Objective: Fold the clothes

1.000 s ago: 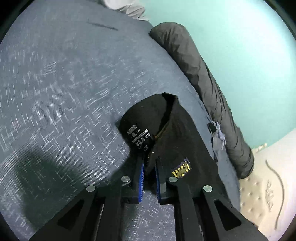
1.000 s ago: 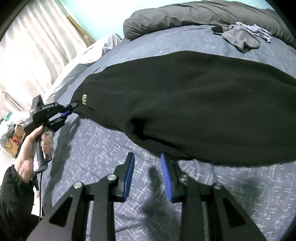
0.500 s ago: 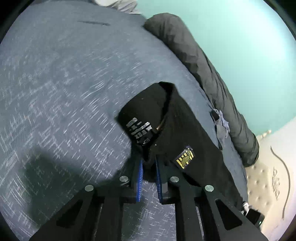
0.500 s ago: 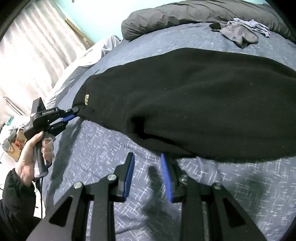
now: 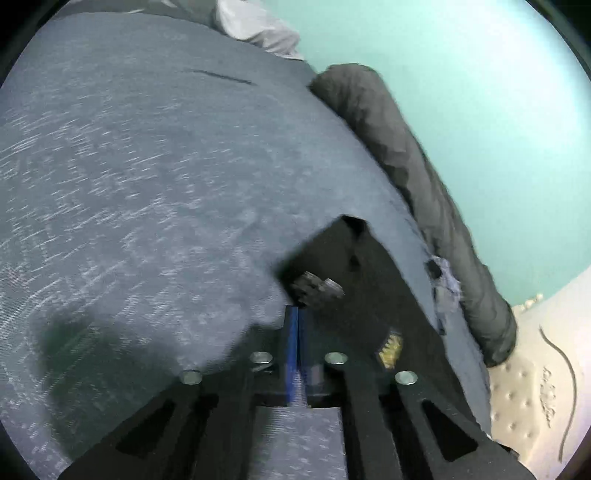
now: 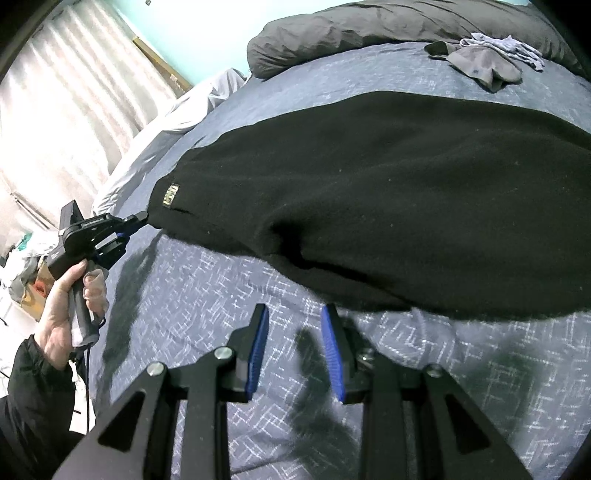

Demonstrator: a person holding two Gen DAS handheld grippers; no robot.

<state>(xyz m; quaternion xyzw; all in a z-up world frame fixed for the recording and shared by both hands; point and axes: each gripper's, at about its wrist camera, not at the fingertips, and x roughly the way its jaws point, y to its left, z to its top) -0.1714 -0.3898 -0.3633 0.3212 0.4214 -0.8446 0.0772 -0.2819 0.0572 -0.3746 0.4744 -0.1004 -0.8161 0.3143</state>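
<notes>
Bedding under your grippers is a blue bedspread [image 6: 207, 295] with a white crosshatch print, and the black garment [image 6: 388, 192] lies spread across it, so take that garment as your landmark. Your left gripper [image 5: 297, 314] sits at the garment's narrow end, its blue pads pressed together on the edge of the cloth just below the white printed tag [image 5: 317, 288]. From the right wrist view you can see the same gripper [image 6: 142, 218] nipping that end, beside the small gold label [image 6: 170, 194], with your left hand [image 6: 70, 299] wrapped around its handle and a dark sleeve [image 6: 33, 398] behind it. Your right gripper [image 6: 293, 347] hovers just off the garment's near long edge, its jaws spread with only bedspread between them; the pads touch no cloth. Beyond the garment's far edge a rolled grey duvet [image 6: 369, 29] runs along the teal wall [image 5: 461, 92]. Between the duvet and the garment lies a small heap of grey and pale clothes [image 6: 487, 62], apart from the black cloth. Past the garment's narrow end, a pale sheet [image 6: 162, 125] drapes off the bed toward light curtains [image 6: 66, 92].
</notes>
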